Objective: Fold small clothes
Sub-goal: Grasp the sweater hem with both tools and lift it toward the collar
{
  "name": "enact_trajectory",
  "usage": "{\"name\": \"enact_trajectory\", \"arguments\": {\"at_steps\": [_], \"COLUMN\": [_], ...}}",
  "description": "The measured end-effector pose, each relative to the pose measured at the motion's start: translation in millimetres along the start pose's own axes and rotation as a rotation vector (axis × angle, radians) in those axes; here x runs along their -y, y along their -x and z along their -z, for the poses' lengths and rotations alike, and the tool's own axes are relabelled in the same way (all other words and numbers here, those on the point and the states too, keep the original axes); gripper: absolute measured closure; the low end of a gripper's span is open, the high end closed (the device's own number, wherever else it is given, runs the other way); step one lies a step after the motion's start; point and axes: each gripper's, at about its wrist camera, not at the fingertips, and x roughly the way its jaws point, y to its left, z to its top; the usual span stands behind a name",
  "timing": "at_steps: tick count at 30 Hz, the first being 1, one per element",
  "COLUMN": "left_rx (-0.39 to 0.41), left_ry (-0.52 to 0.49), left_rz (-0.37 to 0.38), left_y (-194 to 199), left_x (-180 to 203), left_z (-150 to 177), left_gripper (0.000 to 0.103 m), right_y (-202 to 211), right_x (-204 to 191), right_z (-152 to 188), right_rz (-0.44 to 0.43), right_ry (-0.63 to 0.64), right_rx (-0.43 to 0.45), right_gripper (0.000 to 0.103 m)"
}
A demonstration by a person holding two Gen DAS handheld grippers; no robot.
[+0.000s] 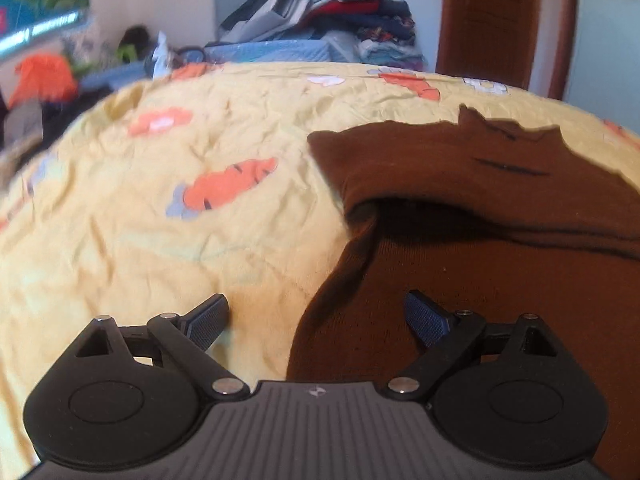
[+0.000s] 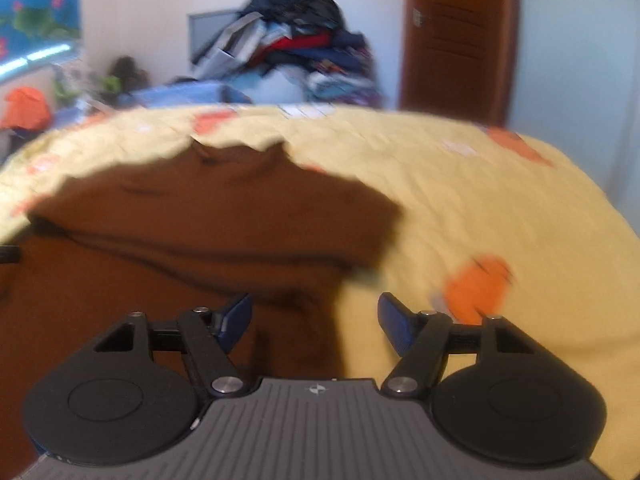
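Note:
A small brown knit top [image 1: 460, 216] lies on the yellow carrot-print bed cover [image 1: 160, 240], collar at the far side, with its sleeves folded across the body. My left gripper [image 1: 316, 320] is open and empty, low over the top's left edge; its right finger is above the brown cloth. In the right wrist view the same top [image 2: 208, 220] fills the left half. My right gripper [image 2: 316, 320] is open and empty over the top's right edge, its left finger above the cloth and its right finger above the cover [image 2: 480, 200].
A tall pile of clothes [image 1: 328, 12] stands behind the bed against the wall. A brown door [image 1: 488, 20] is at the back right. Orange cloth and clutter [image 1: 44, 76] lie at the back left.

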Motion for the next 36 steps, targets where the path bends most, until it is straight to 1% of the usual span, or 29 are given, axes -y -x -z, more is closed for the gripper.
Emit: {"name": "enact_trajectory", "arguments": {"at_steps": [1,2,3,4,5,6,8,10,11,12,13,14,15,16,17,18,19,20,22,23,25,27,28,29,30,31,33,35,36], "left_rx": [0.008,0.019,0.025,0.02,0.009,0.008,0.044,0.068,0.062,0.041,0.009,-0.024,-0.051,-0.069,-0.079,-0.089,-0.106,-0.103,-0.098,-0.097,-0.095,-0.109,-0.127,-0.137,-0.136,-0.132,-0.117,-0.111,-0.107], "left_ry": [0.002,-0.01,-0.019,-0.025,-0.031,-0.038,-0.087,-0.131,-0.12,-0.082,-0.04,0.003,0.044,0.087,0.129,0.183,0.24,0.271,0.304,0.313,0.312,0.297,0.288,0.279,0.27,0.257,0.201,0.186,0.181], "left_rz": [-0.009,-0.018,-0.013,-0.011,-0.013,-0.015,-0.029,-0.035,-0.02,0.009,0.046,0.089,0.134,0.18,0.217,0.251,0.287,0.312,0.339,0.352,0.358,0.335,0.321,0.301,0.303,0.292,0.244,0.251,0.263], "left_y": [0.1,1.5,2.4,3.9,4.0,3.5,4.3,8.4,11.2,15.6,20.9,27.2,34.5,43.4,52.0,59.4,64.8,70.1,78.1,80.2,80.9,78.5,74.8,72.1,71.3,72.0,77.9,81.5,83.3], "left_x": [0.9,3.8,6.3,8.3,9.4,8.7,10.2,15.6,15.0,10.1,3.7,-3.5,-11.1,-19.3,-27.0,-34.6,-41.6,-44.8,-44.9,-43.6,-40.6,-39.2,-38.7,-39.7,-41.9,-42.8,-42.4,-46.5,-48.0], "left_z": [-1.0,-3.0,-6.1,-9.1,-10.9,-10.2,-2.4,4.1,4.2,4.0,4.0,5.5,8.3,14.6,21.6,30.0,39.5,47.2,57.7,60.5,62.3,58.8,57.0,56.0,55.4,55.2,55.4,59.9,62.4], "left_gripper": [0.02,0.047,0.067,0.09,0.092,0.092,0.092,0.092,0.092,0.091,0.09,0.084,0.077,0.062,0.043,0.036,0.035,0.035,0.035,0.036,0.038,0.064,0.086,0.095,0.096,0.097,0.097,0.097,0.096], "right_y": [-5.4,-7.9,-8.3,-8.8,-9.9,-8.7,-7.9,-5.8,-4.0,-2.6,0.2,5.8,13.9,24.7,37.2,46.9,53.7,58.6,62.9,61.9,62.7,60.9,57.9,51.6,47.2,47.1,51.2,58.6,59.2], "right_x": [2.4,3.3,3.7,3.8,4.3,7.9,26.3,36.0,30.4,24.1,20.9,20.7,22.9,26.7,30.8,33.7,35.7,36.7,35.4,34.6,32.8,33.5,35.0,36.9,39.5,41.3,43.2,48.3,54.5], "right_z": [3.6,6.9,8.7,7.3,6.1,5.2,8.5,13.7,14.4,14.1,13.7,13.8,14.9,18.3,23.6,29.1,34.1,38.8,48.4,52.9,58.3,58.7,58.4,58.9,60.4,61.7,62.4,65.7,69.2], "right_rz": [-0.002,-0.037,-0.062,-0.067,-0.066,-0.061,-0.044,-0.067,-0.065,-0.059,-0.057,-0.063,-0.074,-0.101,-0.134,-0.158,-0.168,-0.172,-0.198,-0.229,-0.285,-0.324,-0.342,-0.362,-0.371,-0.38,-0.361,-0.323,-0.327], "right_ry": [-0.012,-0.02,-0.023,-0.024,-0.025,-0.032,-0.087,-0.134,-0.116,-0.1,-0.101,-0.123,-0.158,-0.2,-0.235,-0.252,-0.262,-0.27,-0.286,-0.309,-0.35,-0.39,-0.406,-0.423,-0.434,-0.436,-0.426,-0.411,-0.434], "right_rx": [-0.03,-0.042,-0.034,-0.037,-0.044,-0.045,-0.05,-0.035,-0.036,-0.043,-0.05,-0.056,-0.057,-0.043,-0.021,-0.016,-0.029,-0.049,-0.09,-0.12,-0.117,-0.122,-0.134,-0.168,-0.188,-0.183,-0.172,-0.157,-0.153], "right_gripper": [0.054,0.067,0.076,0.089,0.093,0.094,0.096,0.097,0.095,0.095,0.086,0.067,0.055,0.036,0.032,0.032,0.033,0.033,0.035,0.036,0.038,0.042,0.061,0.091,0.091,0.092,0.092,0.092,0.093]}}
